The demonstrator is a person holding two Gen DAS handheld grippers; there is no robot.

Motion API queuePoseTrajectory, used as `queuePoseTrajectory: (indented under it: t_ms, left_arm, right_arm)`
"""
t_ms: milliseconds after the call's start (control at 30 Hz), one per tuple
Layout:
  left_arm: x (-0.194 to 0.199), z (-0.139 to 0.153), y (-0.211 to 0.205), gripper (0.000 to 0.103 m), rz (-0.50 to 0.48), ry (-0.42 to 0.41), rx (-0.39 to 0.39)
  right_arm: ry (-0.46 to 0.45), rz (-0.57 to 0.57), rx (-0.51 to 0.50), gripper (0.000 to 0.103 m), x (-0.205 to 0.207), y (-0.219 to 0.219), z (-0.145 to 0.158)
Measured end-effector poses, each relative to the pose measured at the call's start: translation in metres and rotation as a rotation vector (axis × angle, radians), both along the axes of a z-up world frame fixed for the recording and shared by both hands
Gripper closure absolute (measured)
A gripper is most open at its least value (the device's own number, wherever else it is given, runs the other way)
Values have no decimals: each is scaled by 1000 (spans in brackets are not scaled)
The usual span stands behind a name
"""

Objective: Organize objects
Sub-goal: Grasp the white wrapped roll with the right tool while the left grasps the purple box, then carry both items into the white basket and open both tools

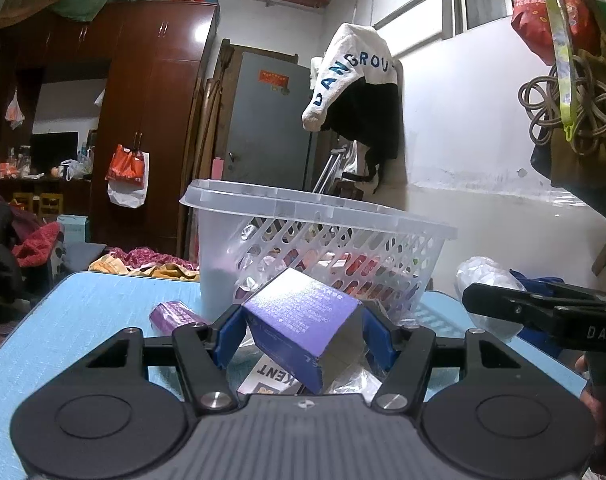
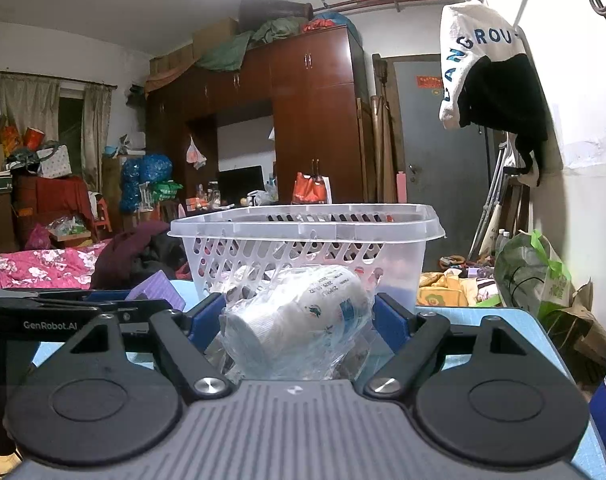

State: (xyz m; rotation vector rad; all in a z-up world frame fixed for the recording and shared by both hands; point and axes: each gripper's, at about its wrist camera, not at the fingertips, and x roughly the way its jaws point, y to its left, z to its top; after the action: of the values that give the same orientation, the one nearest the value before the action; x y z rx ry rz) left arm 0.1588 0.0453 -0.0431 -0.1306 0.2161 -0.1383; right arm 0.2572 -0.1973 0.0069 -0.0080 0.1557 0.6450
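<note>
My left gripper (image 1: 303,320) is shut on a purple box (image 1: 299,320), held tilted just above the blue table (image 1: 83,320) in front of a clear plastic basket (image 1: 403,224). My right gripper (image 2: 303,320) is shut on a clear plastic bag of white paper cups (image 2: 299,320), also just before the basket (image 2: 383,222). The basket holds several packets behind its slotted wall. The right gripper's fingers (image 1: 503,304) show at the right of the left wrist view; the left gripper (image 2: 63,312) shows at the left of the right wrist view.
A purple packet (image 1: 175,314) lies on the table left of the basket. A white "KENT" card (image 1: 275,376) and clear wrapping lie under the purple box. A green bag (image 2: 535,276) and brown bag stand right of the table. A bed with clothes lies beyond.
</note>
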Motion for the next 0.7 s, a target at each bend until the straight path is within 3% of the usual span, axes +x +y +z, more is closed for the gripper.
queuePoseTrajectory:
  t_ms: [233,300,367,433,533,600,700]
  left_arm:
    - [-2,0,2,36,-2,-8,-9]
    - [-7,1,4,36,9,-42,-29]
    - [-13,10,6,36,12,-95,-67]
    - [-11,35,7,36,16,-156,-55]
    - [12,90,7,36,14,-197,-37]
    - [39,119,8,36,13,-181,-37]
    - [92,141,14,36,27,-75,-63]
  right_arm:
    - [-9,0,3,20,-2,0,0]
    - [-28,-9,12,21,-6,-2,0]
    - [-40,4,85,21,-9,-9,6]
    - [-40,30,110,21,-5,-11,29]
    - [-174,-12,42,21,-2,2,79]
    - [-189,-19,15,21,19,12,111]
    - [-106,-11,-25,21,66,27,138]
